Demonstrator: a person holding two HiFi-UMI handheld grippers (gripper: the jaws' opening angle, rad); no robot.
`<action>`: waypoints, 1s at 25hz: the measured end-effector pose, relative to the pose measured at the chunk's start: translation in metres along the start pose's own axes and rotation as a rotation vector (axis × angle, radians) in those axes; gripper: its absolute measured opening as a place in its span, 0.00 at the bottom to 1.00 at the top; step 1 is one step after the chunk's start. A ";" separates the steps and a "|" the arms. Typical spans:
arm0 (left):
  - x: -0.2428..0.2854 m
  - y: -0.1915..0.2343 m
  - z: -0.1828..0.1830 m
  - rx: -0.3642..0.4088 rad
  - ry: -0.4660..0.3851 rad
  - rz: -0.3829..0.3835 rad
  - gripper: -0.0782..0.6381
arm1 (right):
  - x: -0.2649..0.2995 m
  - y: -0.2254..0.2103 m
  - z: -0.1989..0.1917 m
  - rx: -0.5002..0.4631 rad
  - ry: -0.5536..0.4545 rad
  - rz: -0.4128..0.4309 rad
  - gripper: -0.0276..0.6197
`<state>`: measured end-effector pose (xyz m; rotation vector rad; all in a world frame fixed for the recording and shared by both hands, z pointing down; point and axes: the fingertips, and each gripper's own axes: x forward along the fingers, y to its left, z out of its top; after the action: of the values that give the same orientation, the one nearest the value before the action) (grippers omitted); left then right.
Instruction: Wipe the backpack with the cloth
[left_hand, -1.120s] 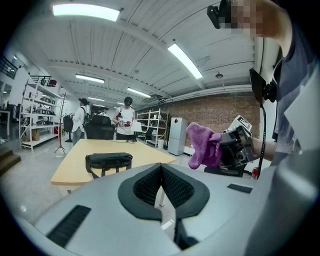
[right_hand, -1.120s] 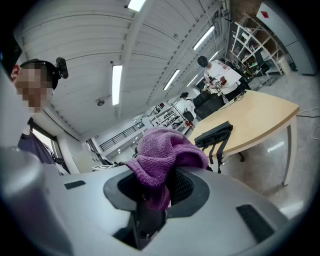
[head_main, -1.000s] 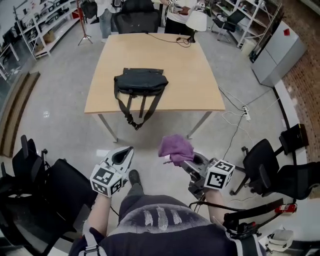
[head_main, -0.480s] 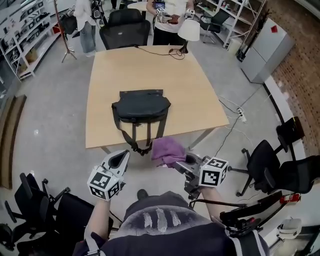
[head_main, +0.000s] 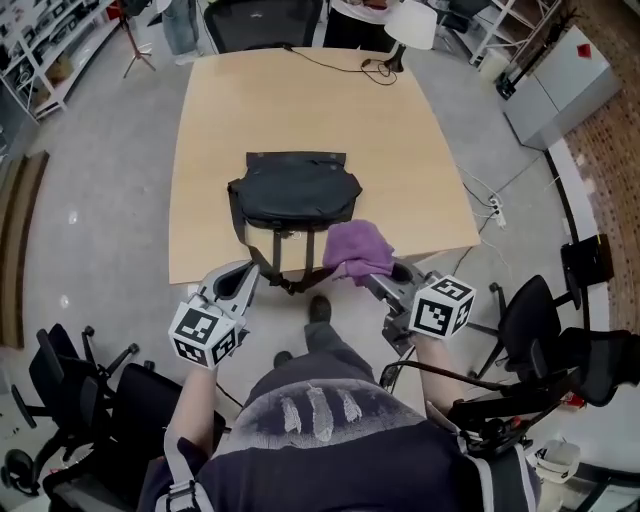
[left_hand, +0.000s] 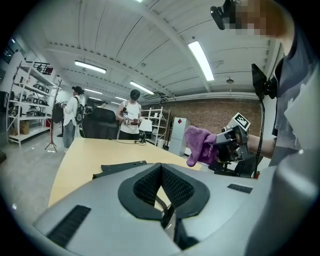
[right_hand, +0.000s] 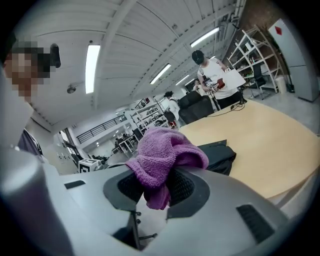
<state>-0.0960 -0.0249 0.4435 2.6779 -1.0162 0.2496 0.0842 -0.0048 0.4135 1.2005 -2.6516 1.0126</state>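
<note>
A black backpack (head_main: 294, 188) lies flat on the wooden table (head_main: 300, 100) near its front edge, straps (head_main: 285, 262) hanging over the edge. My right gripper (head_main: 378, 274) is shut on a purple cloth (head_main: 357, 251), held just at the table's front edge, to the right of the straps. In the right gripper view the cloth (right_hand: 160, 155) bunches between the jaws, the backpack (right_hand: 216, 152) lying beyond it. My left gripper (head_main: 240, 285) hovers below the table edge, left of the straps, its jaws closed together with nothing in them (left_hand: 161, 184).
A white lamp (head_main: 414, 22) and a black cable (head_main: 340, 62) sit at the table's far end. Black office chairs stand at the far side (head_main: 262, 18), at the lower left (head_main: 90, 400) and the right (head_main: 560, 340). People stand beyond the table (left_hand: 131, 115).
I have come closer to the table. Both grippers rose toward its front edge, and the cloth now sits beside the hanging straps.
</note>
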 end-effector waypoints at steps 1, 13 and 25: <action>0.009 0.006 0.004 0.000 0.006 0.007 0.12 | 0.007 -0.012 0.007 -0.006 0.007 -0.007 0.20; 0.123 0.044 0.031 0.010 0.118 0.048 0.12 | 0.087 -0.271 0.031 -0.335 0.414 -0.422 0.20; 0.159 0.090 0.021 -0.021 0.190 0.138 0.12 | 0.169 -0.307 -0.006 -0.816 0.783 -0.373 0.20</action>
<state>-0.0373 -0.1957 0.4809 2.5103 -1.1365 0.5069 0.1770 -0.2591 0.6370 0.8074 -1.7967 0.1889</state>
